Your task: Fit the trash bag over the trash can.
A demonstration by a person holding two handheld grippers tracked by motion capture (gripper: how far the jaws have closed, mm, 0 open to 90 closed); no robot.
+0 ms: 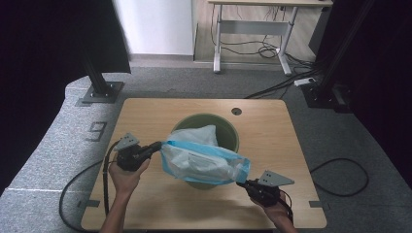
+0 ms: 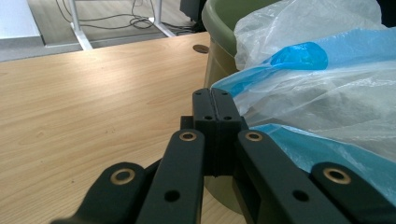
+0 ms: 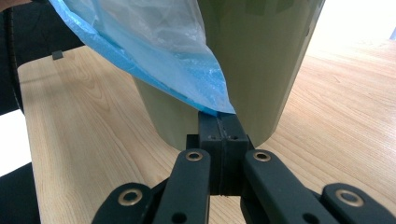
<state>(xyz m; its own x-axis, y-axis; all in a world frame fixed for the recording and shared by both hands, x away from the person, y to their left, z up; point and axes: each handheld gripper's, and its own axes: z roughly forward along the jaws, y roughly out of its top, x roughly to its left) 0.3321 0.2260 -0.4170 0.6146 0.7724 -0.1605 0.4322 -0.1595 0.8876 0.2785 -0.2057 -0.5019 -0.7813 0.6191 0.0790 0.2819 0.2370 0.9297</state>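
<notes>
A clear plastic bag with a blue rim [image 1: 204,158] is stretched across the near side of an olive-green bin [image 1: 228,130] standing mid-table. My left gripper [image 1: 158,145] is shut on the bag's left edge, level with the bin's rim. In the left gripper view the jaws are pressed together on the bag [image 2: 322,88] beside the bin [image 2: 219,56]. My right gripper [image 1: 241,183] is shut on the bag's right corner, near the table's front right. In the right gripper view the blue corner of the bag [image 3: 187,70] runs down into the closed jaws in front of the bin [image 3: 261,60].
The wooden table [image 1: 145,116] has a cable hole [image 1: 236,111] behind the bin. Black stand bases [image 1: 102,91] sit on the grey floor at the back left and back right. A desk frame [image 1: 252,29] and loose cables [image 1: 340,174] lie beyond.
</notes>
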